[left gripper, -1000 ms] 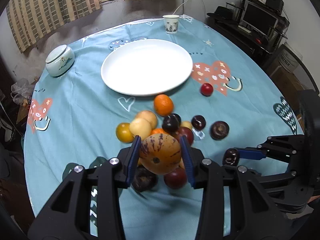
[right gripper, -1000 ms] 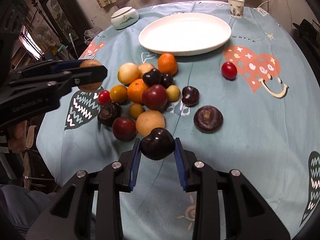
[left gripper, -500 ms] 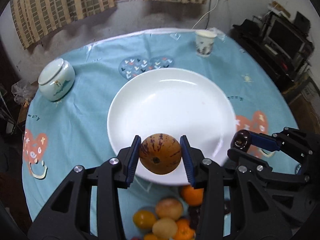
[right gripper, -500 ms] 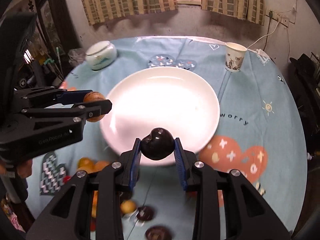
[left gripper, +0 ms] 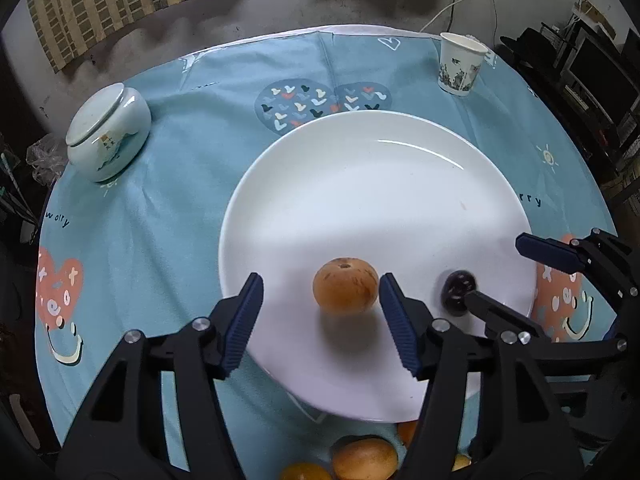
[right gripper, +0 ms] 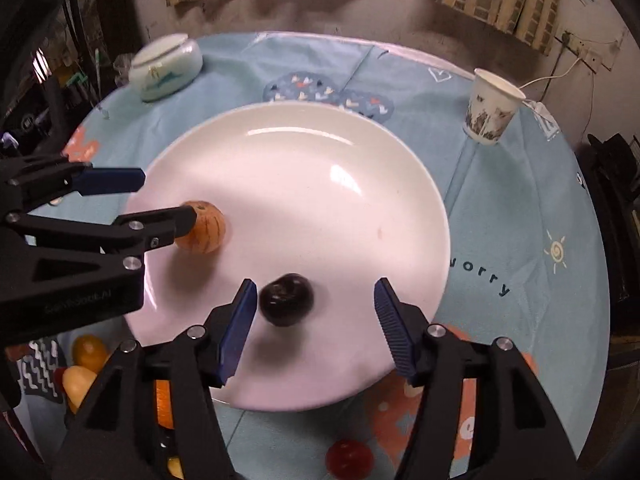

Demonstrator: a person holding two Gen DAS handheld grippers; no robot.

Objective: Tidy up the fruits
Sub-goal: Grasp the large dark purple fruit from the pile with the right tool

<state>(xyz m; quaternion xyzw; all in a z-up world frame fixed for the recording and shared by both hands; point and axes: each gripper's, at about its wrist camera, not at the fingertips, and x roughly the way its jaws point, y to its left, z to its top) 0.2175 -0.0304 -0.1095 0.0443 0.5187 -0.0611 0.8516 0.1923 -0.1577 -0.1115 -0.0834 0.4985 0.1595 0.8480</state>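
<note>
So at this point we had both claws over the big white plate (left gripper: 360, 168) in the middle of the table (left gripper: 168, 208), the one with the light blue cloth with hearts on it. Our left claw (left gripper: 320, 312) was opening up, pads clear of the striped orange-brown fruit (left gripper: 346, 286), which sat on the plate's near part between the two fingers, a bit closer to the right pad but not touching it as far as we could see. Nothing was gripped.

Same story on the other side: our right claw (right gripper: 314, 320) was opening too, and the dark plum-looking fruit (right gripper: 286, 299) lay on the plate between its fingers, just beside the left pad. It looked a little blurred, so we couldn't tell if it was fully settled.

The two fruits were well apart from each other, both toward the near side of the plate.

The rest of the fruit pile (left gripper: 360, 458) was on the cloth just beside the plate's near rim, mostly hidden behind the claws. At the back of the table stood a paper cup (left gripper: 460, 65) on the right and a lidded ceramic jar (left gripper: 108, 132) on the left.
</note>
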